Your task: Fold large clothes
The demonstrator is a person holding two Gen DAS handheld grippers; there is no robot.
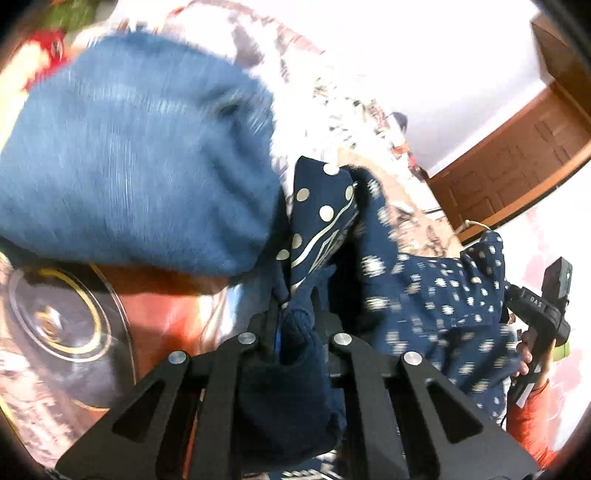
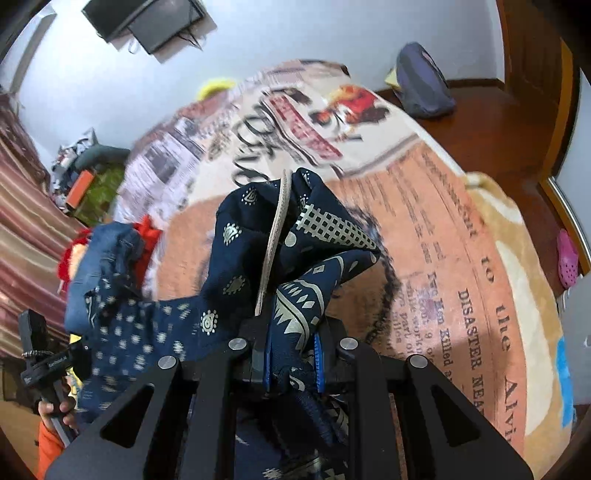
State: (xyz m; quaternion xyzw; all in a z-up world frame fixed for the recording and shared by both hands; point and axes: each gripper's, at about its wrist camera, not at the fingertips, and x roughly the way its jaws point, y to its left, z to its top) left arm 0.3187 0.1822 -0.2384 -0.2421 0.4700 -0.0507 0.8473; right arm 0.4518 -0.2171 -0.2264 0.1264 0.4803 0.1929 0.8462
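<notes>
Closest to the left wrist camera, the left gripper (image 1: 295, 332) has its jaws clamped on a bunched fold of the navy printed garment (image 1: 424, 288), the cloth rising straight out from between the black fingers. In the right wrist view the right gripper (image 2: 291, 354) likewise has its jaws closed on another part of the same garment (image 2: 236, 266), pinching cloth between blue-edged pads, with a pale strap-like trim (image 2: 275, 240) running up from the grip. The garment hangs between the two grippers above the bed, its dotted and geometric silver print crumpled into upright folds rather than lying flat. Just beyond the left gripper, a blurred blue denim piece (image 1: 136, 155) fills the upper left of the left view, and it shows again at the left of the right view beside something red (image 2: 147, 232). Each camera catches the other gripper's handle held by a hand (image 1: 526, 354) with an orange sleeve (image 1: 532, 421) below it. Under the garment lies the bed's blanket (image 2: 461, 258), printed like a newspaper page in orange, cream and black lettering. Farther off, a grey bag (image 2: 424, 81) sits on the wooden floor (image 2: 491, 122) by the wall, a pink clog (image 2: 567, 258) lies at the right edge, and a dark screen (image 2: 147, 22) is mounted high on the white wall.
</notes>
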